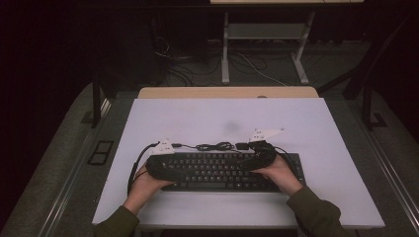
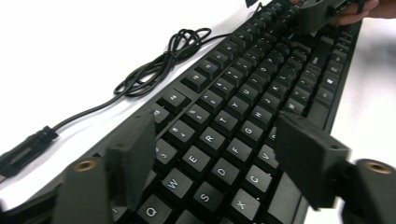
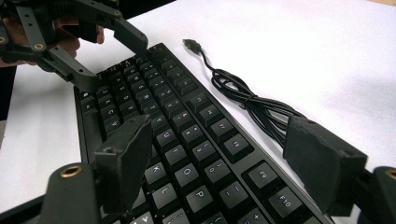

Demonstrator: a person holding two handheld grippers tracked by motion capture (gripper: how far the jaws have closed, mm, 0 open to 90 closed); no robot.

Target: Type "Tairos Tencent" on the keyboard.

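Over the black keyboard (image 1: 225, 170) on the white table (image 1: 222, 118), both grippers — left gripper (image 2: 212, 163), right gripper (image 3: 219, 156) — hover with jaws wide, holding nothing.

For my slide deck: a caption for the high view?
Both hand-held tongs, left and right, open over a black keyboard.

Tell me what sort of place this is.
Probably a lab or office set up for recording: a white table bearing a keyboard and its cable, another desk's legs with loose wires on grey carpet behind, all dimly lit.
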